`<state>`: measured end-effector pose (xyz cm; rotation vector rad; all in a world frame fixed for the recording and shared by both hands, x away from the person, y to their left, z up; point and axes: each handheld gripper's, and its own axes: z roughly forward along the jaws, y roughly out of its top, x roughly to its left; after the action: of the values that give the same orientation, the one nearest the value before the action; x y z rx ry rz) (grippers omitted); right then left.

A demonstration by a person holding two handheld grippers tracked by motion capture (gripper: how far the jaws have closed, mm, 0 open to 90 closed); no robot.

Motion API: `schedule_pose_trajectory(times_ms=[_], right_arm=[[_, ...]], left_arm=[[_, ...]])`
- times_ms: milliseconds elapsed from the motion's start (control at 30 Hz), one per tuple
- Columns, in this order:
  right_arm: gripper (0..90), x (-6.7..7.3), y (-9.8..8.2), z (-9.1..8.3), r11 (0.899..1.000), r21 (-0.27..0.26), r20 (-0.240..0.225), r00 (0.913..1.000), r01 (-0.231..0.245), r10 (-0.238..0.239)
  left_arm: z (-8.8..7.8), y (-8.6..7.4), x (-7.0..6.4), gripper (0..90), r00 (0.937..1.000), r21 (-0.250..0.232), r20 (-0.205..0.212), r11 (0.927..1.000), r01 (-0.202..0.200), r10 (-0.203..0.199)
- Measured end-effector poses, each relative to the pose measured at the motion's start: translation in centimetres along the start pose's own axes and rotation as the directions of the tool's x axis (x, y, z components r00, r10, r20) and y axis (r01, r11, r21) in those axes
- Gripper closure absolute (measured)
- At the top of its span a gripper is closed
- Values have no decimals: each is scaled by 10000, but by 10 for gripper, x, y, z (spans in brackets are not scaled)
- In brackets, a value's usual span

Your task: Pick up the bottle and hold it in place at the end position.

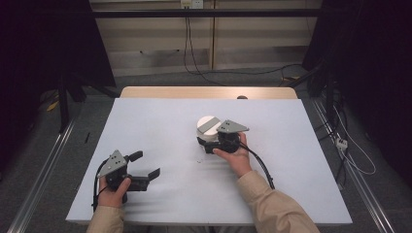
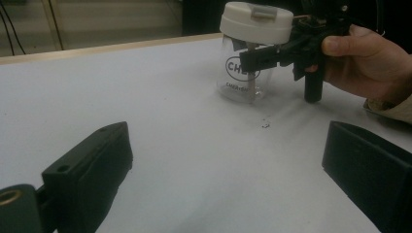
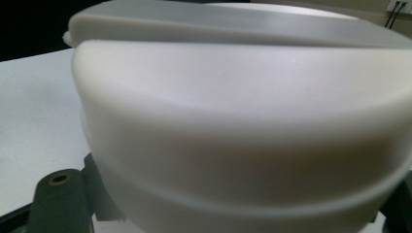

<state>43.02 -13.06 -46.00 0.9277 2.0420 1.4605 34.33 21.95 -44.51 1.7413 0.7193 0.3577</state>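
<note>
Jar: a clear jar point(image 1: 208, 132) with a broad white lid point(image 1: 208, 123) stands upright on the table, just right of centre in the high view and at upper right in the left gripper view point(image 2: 243, 73)
Jar contents: the left gripper view shows a pale upright stick-like piece inside the glass; what it is I cannot tell, and the rest of the inside looks bare
Jar marking: dark oval printing on the glass wall, readable only in part, seen in the left gripper view
Lid: cream-white, with a grey raised bar across its top point(image 2: 264, 11); the right gripper view shows it very close up point(image 3: 243, 121)
Right gripper: right gripper point(image 1: 214, 143) sits at centre right of the high view, pressed against the jar just under the lid; its jaws are clenched on the jar, one black jaw crossing the glass in the left gripper view point(image 2: 272, 56)
Right hand: right hand point(image 1: 237, 156) wraps the gripper body, a beige sleeve trailing to the lower right
Left gripper: left gripper point(image 1: 145, 167) lies at lower left of the high view, well apart from the jar, jaws released and spread wide with only bare table between them point(image 2: 228, 179)
Table: pale blue-white sheet point(image 1: 160, 126) over a wooden top
Left gripper view extra: a small dark speck point(image 2: 266, 125) on the sheet near the jar's base
</note>
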Motion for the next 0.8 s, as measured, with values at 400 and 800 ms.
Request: schedule_pose_trajectory(times_ms=[400, 800], right_arm=[[190, 1, 0, 0, 10000, 45, 13, 10000, 39, -39], [189, 1, 0, -1, 9999, 76, 43, 9999, 116, -116]], left_arm=[[11, 6, -5, 37, 9998, 16, -81, 9998, 204, -204], [29, 21, -12, 37, 9996, 66, 48, 9996, 287, -287]])
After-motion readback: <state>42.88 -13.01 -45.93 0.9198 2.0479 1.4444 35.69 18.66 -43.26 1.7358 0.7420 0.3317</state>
